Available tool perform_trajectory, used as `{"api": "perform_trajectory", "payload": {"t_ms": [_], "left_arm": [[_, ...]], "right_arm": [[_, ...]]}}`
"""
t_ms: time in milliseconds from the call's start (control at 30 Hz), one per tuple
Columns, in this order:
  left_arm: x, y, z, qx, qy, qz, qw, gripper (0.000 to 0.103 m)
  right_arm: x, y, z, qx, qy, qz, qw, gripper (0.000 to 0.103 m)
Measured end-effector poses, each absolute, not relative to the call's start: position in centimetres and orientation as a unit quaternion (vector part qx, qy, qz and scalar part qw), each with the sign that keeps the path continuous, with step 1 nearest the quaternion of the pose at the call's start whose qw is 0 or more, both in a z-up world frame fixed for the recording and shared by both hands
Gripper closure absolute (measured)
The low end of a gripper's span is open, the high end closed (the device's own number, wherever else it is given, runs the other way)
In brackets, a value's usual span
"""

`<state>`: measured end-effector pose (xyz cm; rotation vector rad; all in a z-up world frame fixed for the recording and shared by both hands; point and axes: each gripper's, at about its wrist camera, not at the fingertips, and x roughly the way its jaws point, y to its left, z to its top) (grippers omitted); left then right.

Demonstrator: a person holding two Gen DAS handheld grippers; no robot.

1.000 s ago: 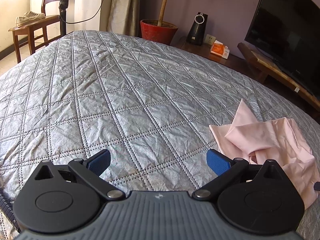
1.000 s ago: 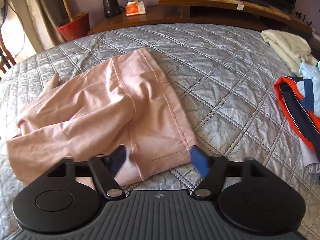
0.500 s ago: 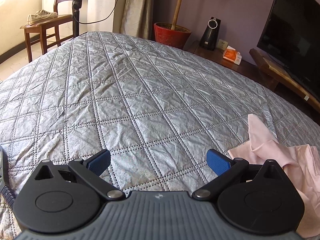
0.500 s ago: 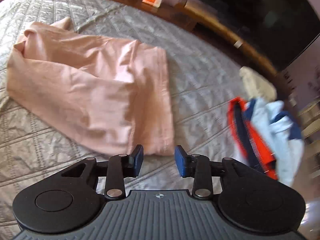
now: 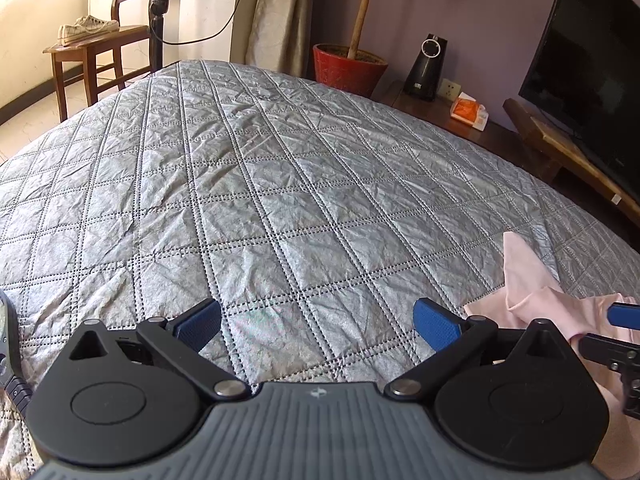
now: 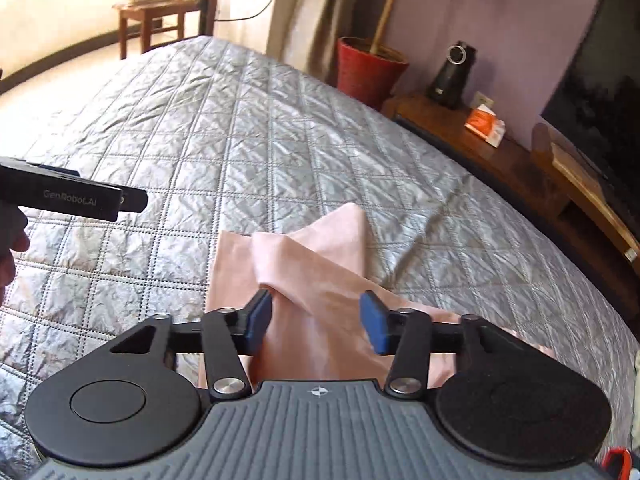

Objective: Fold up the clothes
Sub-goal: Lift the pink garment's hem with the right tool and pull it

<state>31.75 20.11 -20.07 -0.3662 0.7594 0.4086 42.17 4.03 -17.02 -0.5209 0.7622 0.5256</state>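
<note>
Pink garment (image 6: 320,276) lying rumpled on the gray quilted bed (image 5: 260,200), one corner poking up, not flat. Right gripper (image 6: 316,318) low over the pink cloth, blue fingers (image 6: 374,322) spread with cloth between them but not pinched, likely lined up for a grab. Left gripper (image 5: 316,322) just beside the cloth over bare quilt, fingers spread wide, holding nothing, maybe waiting to help.

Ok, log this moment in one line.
left tongs: open, over quilt | right tongs: open, astride pink garment | fold: pending
</note>
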Motion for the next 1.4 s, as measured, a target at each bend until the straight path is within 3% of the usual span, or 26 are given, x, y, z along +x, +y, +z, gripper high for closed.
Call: {"api": "perform_trajectory", "payload": {"t_ms": [100,133,167,200,233,333,400,500,600,633,667,700,833,900,933,967,1033,1100,1133,1167,1400], "left_arm": [[31.7,20.4,-20.0,-0.181,0.366,0.196,0.892,0.001],[31.7,20.5,-20.0,-0.183,0.365,0.195,0.892,0.001],[31.6,20.5,-20.0,-0.183,0.365,0.195,0.892,0.001],[31.6,20.5,-20.0,-0.184,0.365,0.195,0.892,0.001],[31.6,20.5,-20.0,-0.185,0.365,0.194,0.892,0.001],[31.5,20.6,-20.0,-0.188,0.364,0.193,0.892,0.001],[31.4,20.6,-20.0,-0.19,0.363,0.193,0.892,0.001],[31.4,20.5,-19.9,-0.186,0.363,0.196,0.892,0.001],[31.4,20.7,-19.8,-0.187,0.361,0.21,0.889,0.001],[31.4,20.9,-19.8,-0.19,0.359,0.214,0.888,0.001],[31.3,21.0,-19.8,-0.193,0.357,0.218,0.888,0.001],[31.3,21.0,-19.7,-0.187,0.355,0.223,0.888,0.001],[31.2,21.2,-19.3,-0.164,0.348,0.237,0.892,0.001],[31.2,21.4,-19.3,-0.171,0.35,0.236,0.89,0.001],[31.2,21.5,-19.4,-0.176,0.352,0.234,0.889,0.001],[31.2,21.6,-19.4,-0.18,0.353,0.233,0.888,0.001],[31.2,21.5,-19.4,-0.179,0.355,0.23,0.888,0.001],[31.3,21.5,-19.5,-0.179,0.357,0.226,0.888,0.001],[31.3,21.5,-19.5,-0.18,0.357,0.227,0.888,0.001],[31.2,21.6,-19.5,-0.183,0.357,0.228,0.887,0.001],[30.4,22.7,-18.8,-0.19,0.335,0.257,0.886,0.001]], "right_arm": [[42.5,7.1,-18.5,-0.31,0.352,0.268,0.842,0.041],[42.6,7.6,-19.0,-0.327,0.35,0.267,0.836,0.029],[42.9,7.8,-19.2,-0.332,0.35,0.263,0.836,0.041],[43.2,8.0,-19.4,-0.336,0.35,0.259,0.835,0.071],[43.8,7.5,-19.0,-0.316,0.348,0.25,0.847,0.092],[46.3,3.4,-15.7,-0.158,0.317,0.176,0.919,0.094],[47.9,0.2,-14.6,-0.063,0.312,0.112,0.941,0.088],[47.3,-0.7,-14.5,-0.082,0.318,0.099,0.939,0.087],[44.2,1.8,-14.5,-0.139,0.303,0.168,0.928,0.077],[43.8,2.8,-14.9,-0.136,0.313,0.194,0.92,0.057],[43.4,3.8,-15.4,-0.134,0.322,0.219,0.911,0.022],[43.0,4.7,-15.8,-0.131,0.331,0.244,0.902,0.012],[42.7,7.7,-18.3,-0.136,0.367,0.279,0.877,0.017],[43.0,8.7,-19.5,-0.132,0.387,0.279,0.869,0.024],[43.1,9.2,-20.1,-0.13,0.397,0.28,0.864,0.042],[43.3,9.7,-20.7,-0.128,0.407,0.28,0.86,0.05],[43.5,9.8,-21.0,-0.12,0.411,0.268,0.863,0.05],[43.7,9.7,-21.0,-0.111,0.41,0.256,0.869,0.058],[43.8,9.6,-21.0,-0.107,0.411,0.255,0.869,0.086],[43.9,9.6,-21.0,-0.102,0.412,0.255,0.869,0.101],[38.6,9.9,-19.4,-0.056,0.411,0.373,0.83,0.102]]}}
